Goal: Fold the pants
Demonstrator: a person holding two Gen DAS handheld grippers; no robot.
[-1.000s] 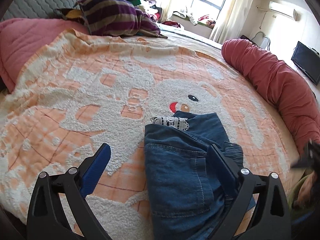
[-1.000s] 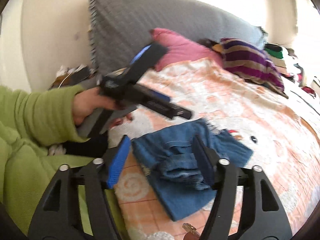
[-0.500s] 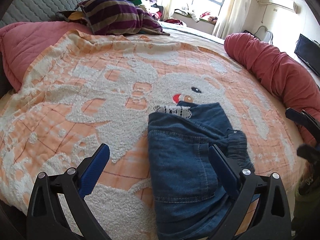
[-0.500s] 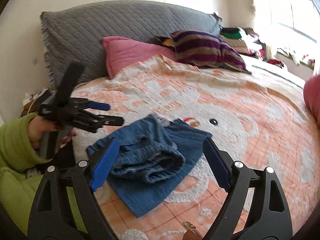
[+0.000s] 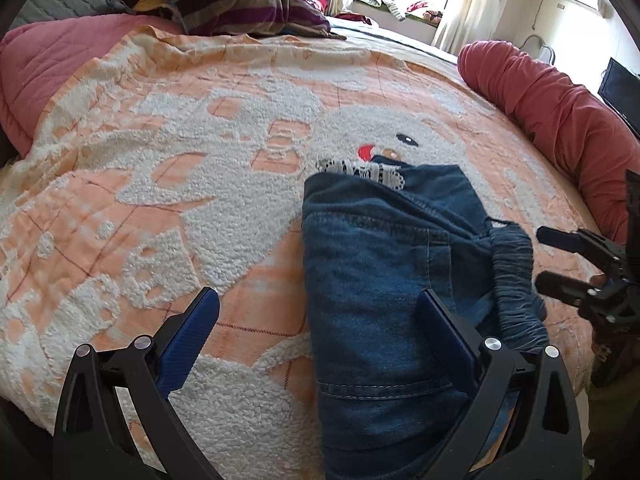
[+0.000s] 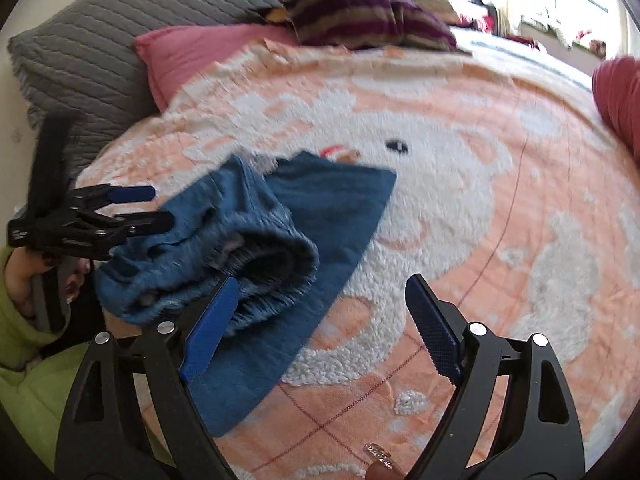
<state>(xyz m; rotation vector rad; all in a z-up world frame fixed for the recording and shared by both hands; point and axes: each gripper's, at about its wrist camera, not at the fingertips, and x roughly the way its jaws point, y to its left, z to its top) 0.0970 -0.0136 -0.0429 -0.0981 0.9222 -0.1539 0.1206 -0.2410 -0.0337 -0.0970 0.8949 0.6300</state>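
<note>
While both spread wide and empty, left gripper and right gripper hover over folded pants.

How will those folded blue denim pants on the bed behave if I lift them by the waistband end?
The folded blue denim pants would probably droop and unfold, since the layers lie loose and rumpled. The gathered elastic waistband looks bulky, so a pinch there should hold without slipping. The fuzzy peach and white blanket may drag on them if pushed.
</note>
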